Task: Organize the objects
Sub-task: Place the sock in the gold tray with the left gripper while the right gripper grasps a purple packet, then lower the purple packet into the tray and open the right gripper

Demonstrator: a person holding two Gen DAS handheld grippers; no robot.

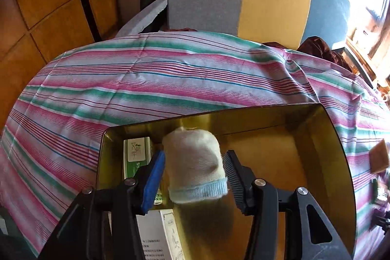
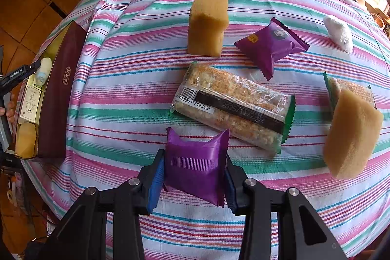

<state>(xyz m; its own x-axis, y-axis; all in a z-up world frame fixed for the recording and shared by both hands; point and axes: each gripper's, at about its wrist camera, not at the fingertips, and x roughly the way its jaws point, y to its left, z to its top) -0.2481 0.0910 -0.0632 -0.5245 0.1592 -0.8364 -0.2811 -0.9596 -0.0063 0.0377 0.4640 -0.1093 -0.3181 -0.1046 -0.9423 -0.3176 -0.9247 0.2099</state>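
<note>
hovering over the gold-lined box [image 1: 329, 138], the left gripper [image 1: 193, 168] has its jaws spread, and a rolled white sock with a pale blue cuff [image 1: 196, 165] sits between them; it looks blurred, and whether the pads touch it cannot be told. the left wrist view shows the box's inside: a green and white carton [image 1: 135, 154] at the far left corner, a white carton [image 1: 160, 235] nearer the camera, and bare gold floor to the right.

the right wrist view shows what that one misses. the right gripper [image 2: 195, 177] is clamped on a purple packet [image 2: 196, 166] above the striped tablecloth [image 2: 117, 113]. beyond it lie a clear-wrapped cracker bar [image 2: 234, 106], a second purple packet [image 2: 270, 45], an upright yellow sponge [image 2: 207, 23], a white bundle [image 2: 338, 33], and at the right a tan sponge [image 2: 351, 135] leaning over another cracker pack [image 2: 351, 89]. far left, the box shows its maroon outer wall [image 2: 61, 94].
</note>
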